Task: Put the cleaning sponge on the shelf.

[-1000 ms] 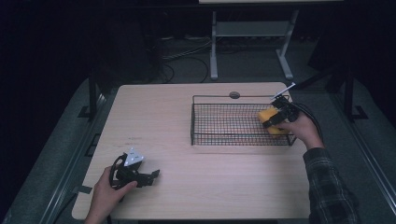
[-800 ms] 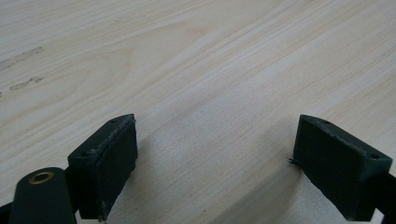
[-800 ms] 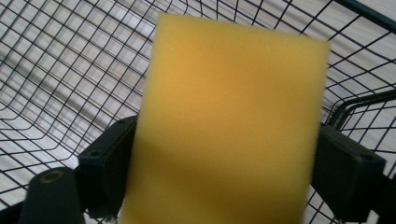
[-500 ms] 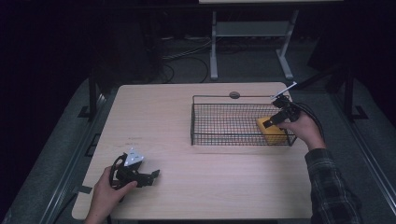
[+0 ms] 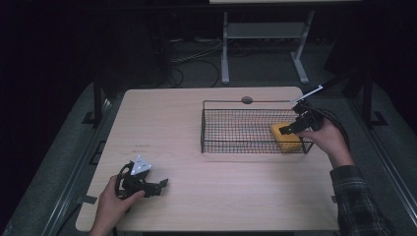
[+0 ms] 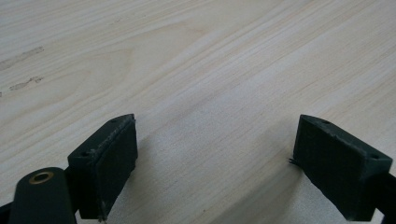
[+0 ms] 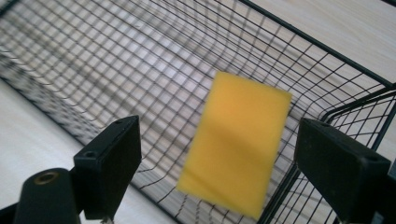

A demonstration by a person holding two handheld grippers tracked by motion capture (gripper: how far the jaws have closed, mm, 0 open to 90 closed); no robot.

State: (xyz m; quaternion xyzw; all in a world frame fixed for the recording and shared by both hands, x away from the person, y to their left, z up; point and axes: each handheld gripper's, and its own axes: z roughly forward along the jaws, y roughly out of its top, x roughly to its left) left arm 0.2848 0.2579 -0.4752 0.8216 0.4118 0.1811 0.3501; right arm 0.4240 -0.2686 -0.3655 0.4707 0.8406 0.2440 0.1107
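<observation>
A yellow sponge (image 5: pixel 284 137) lies in the right end of a black wire basket (image 5: pixel 236 146) on the wooden table. My right gripper (image 5: pixel 291 129) hovers just above the sponge at the basket's right end, open; in the right gripper view the sponge (image 7: pixel 236 140) lies flat on the mesh floor between and beyond the jaws, apart from them. My left gripper (image 5: pixel 160 185) rests at the table's front left, open, with bare wood between its pads (image 6: pixel 112 161).
The table (image 5: pixel 162 123) has a round grommet hole (image 5: pixel 247 100) behind the basket. A white desk frame (image 5: pixel 263 44) and cables stand on the dark floor beyond the far edge. Grey rails run along both table sides.
The right gripper has opened and let go of the sponge, which has dropped onto the basket floor. The right hand has lifted slightly. The left gripper has not moved.
</observation>
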